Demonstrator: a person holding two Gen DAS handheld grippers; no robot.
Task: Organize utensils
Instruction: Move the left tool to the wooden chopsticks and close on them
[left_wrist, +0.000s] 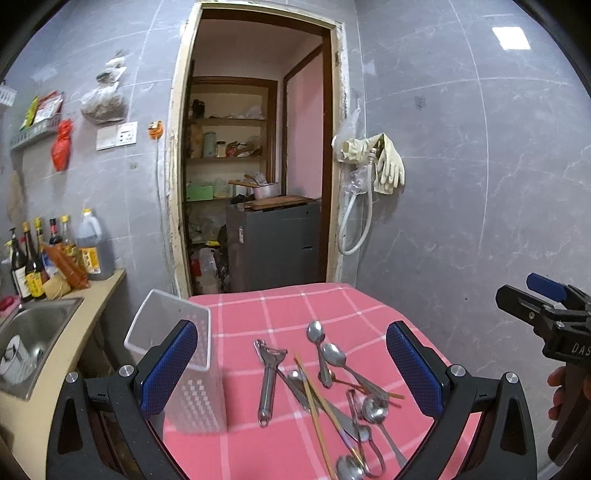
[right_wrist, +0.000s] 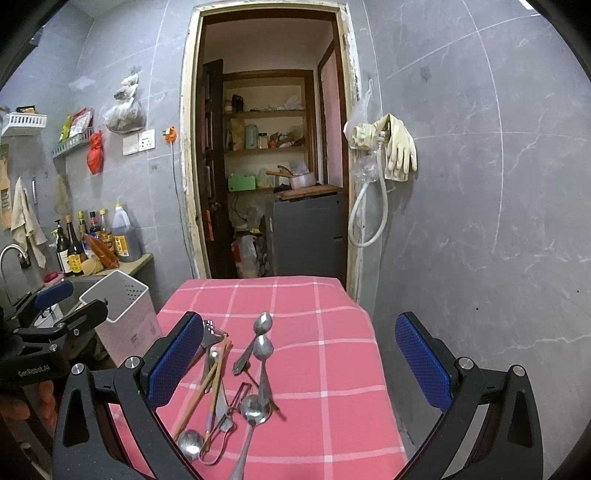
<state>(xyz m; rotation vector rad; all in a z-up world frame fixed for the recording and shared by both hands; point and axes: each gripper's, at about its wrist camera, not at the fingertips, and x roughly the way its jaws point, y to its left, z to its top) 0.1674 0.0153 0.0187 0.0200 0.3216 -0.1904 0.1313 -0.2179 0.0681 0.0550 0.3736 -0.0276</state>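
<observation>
Utensils lie loose on a pink checked tabletop (left_wrist: 332, 306); judging by this, sorting has not begun.

Spoons (left_wrist: 317, 332), a peeler (left_wrist: 269, 380) and chopsticks (left_wrist: 314, 402) sit in a jumbled pile at the tabletop's centre. The white perforated holder (left_wrist: 184, 354) stands upright at 9 o'clock of the pile, apparently with nothing in it. Both the left gripper (left_wrist: 291, 373) and right gripper (right_wrist: 299, 369) hover with fingers spread apart, holding nothing. Only the left view looks into the sink (left_wrist: 33, 332) at 8 o'clock; only the right view shows the faucet (right_wrist: 13, 254) and the holder's far inner wall.
</observation>
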